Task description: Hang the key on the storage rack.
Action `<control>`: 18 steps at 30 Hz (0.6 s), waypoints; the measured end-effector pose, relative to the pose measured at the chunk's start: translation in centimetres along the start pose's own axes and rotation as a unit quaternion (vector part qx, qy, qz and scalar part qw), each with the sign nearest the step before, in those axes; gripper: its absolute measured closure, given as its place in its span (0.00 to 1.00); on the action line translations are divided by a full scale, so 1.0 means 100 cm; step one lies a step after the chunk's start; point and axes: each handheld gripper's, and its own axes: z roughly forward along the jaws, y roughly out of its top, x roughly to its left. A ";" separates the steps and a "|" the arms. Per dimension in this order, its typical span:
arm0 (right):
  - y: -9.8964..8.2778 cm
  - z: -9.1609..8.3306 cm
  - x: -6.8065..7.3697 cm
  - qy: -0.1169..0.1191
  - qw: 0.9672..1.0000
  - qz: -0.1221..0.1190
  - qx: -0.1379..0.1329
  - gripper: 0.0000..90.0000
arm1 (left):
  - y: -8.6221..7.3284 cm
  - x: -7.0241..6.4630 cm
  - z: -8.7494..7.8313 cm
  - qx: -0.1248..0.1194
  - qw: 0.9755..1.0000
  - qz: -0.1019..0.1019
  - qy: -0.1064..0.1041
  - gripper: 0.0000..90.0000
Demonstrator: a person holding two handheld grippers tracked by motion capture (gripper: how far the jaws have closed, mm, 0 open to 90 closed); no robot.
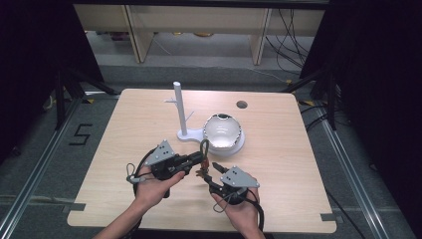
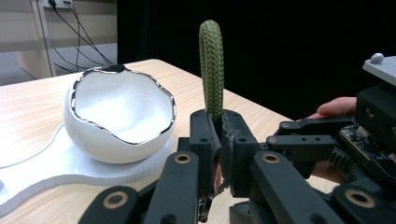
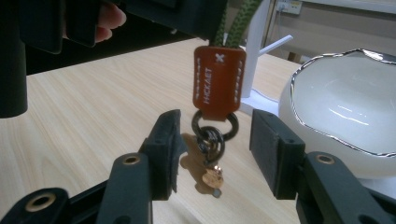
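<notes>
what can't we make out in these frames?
- Green rope loop: lower end hidden inside the shut left gripper, left gripper view.
- Leather tab: stamped lettering too small to read, right gripper view.
- Charm below the rings: blurred.
- White stand: pegs too thin, high view.

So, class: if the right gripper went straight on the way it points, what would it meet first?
Probably the keychain hanging between its open fingers, rings first; behind stands the white stand's post. Depth is uncertain.
</notes>
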 end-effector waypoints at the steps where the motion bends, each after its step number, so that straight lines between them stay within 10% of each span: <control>1: 0.000 0.000 0.000 -0.002 1.000 0.000 -0.003 0.59 | 0.001 0.001 -0.002 0.001 1.000 0.000 0.005 0.93; 18: -0.003 -0.003 -0.003 -0.001 1.000 0.003 0.001 0.60 | 0.003 0.013 -0.022 -0.003 0.999 0.011 0.051 0.93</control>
